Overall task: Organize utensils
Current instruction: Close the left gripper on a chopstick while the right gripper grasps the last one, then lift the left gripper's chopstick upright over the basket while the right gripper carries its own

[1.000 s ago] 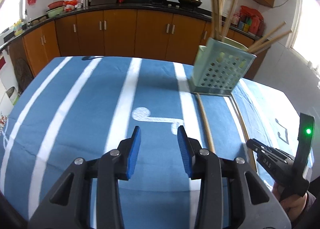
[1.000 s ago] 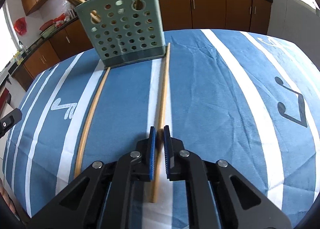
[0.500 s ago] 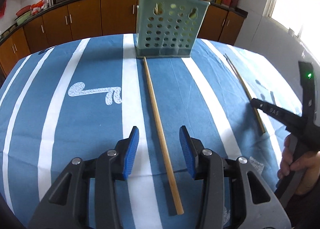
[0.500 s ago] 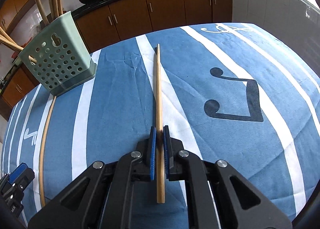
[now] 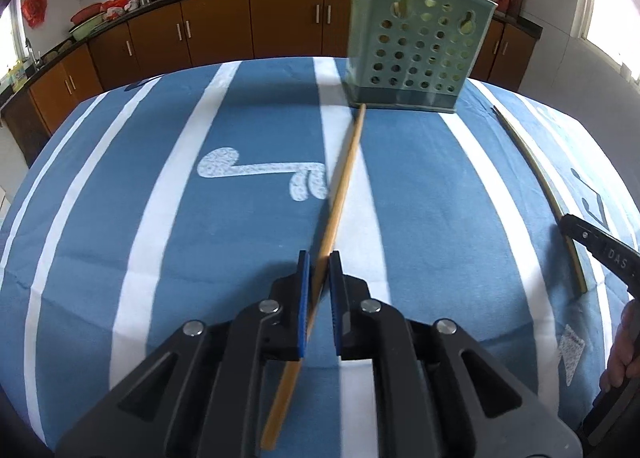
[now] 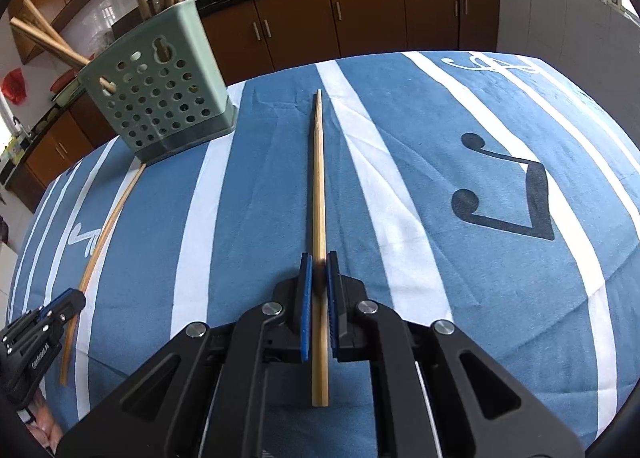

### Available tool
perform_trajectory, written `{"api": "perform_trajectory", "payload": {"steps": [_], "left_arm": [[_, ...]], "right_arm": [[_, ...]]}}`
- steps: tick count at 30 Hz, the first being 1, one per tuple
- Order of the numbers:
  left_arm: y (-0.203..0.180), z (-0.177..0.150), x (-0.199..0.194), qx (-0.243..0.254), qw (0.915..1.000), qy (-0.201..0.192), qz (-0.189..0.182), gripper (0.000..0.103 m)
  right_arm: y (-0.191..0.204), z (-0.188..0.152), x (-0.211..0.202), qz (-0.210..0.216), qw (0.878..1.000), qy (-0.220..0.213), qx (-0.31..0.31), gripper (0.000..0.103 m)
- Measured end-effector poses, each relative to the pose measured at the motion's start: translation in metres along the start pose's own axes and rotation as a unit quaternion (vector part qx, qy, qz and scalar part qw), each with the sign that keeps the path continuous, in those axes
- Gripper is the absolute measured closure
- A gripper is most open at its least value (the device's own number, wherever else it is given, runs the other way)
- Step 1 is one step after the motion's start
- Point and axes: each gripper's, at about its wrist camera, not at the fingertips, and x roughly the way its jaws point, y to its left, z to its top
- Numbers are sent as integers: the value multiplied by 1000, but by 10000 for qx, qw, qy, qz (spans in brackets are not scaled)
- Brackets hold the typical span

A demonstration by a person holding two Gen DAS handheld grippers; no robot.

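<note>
Two long bamboo chopsticks lie on the blue striped cloth. My left gripper (image 5: 319, 262) is closing its jaws around one chopstick (image 5: 344, 178), and the blue pads press its sides. That chopstick's far tip touches the base of the green perforated holder (image 5: 416, 58), which holds several more sticks. My right gripper (image 6: 318, 264) is shut on the other chopstick (image 6: 318, 178), which points away from me, to the right of the holder (image 6: 160, 98). In the left wrist view the right gripper (image 5: 600, 250) sits on that chopstick (image 5: 536, 178). In the right wrist view the left gripper (image 6: 40, 330) is at the lower left.
The cloth-covered table (image 5: 120, 218) drops off at its edges. Brown kitchen cabinets (image 5: 240, 26) and a dark counter with woks run behind it. A hand (image 5: 624, 346) holds the right gripper's handle at the right edge.
My left gripper came down over the chopstick near the holder and its jaws closed onto it. My right gripper kept its grip and carried its chopstick to the right, away from the holder.
</note>
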Motion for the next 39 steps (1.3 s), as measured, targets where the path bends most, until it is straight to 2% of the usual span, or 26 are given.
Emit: {"api": "perform_trajectory", "payload": {"steps": [3, 5, 7, 12, 20, 39], "left_arm": [[20, 6, 3, -233, 9995, 1, 195, 89], [34, 10, 4, -436, 9984, 6, 362, 94], [42, 10, 4, -571, 9976, 13, 394, 95], [51, 16, 8, -621, 9978, 19, 239, 95], [52, 29, 22, -267, 9993, -101, 221, 92], [56, 29, 23, -403, 9991, -122, -3, 88]], "right_arm": [[7, 0, 0, 23, 9999, -18, -165, 95], [8, 0, 1, 39, 9998, -4, -170, 95], [7, 0, 2, 46, 9998, -4, -173, 95], [8, 1, 3, -7, 9998, -31, -220, 95], [5, 4, 6, -54, 9997, -45, -245, 95], [5, 3, 6, -63, 9996, -51, -263, 94]]}}
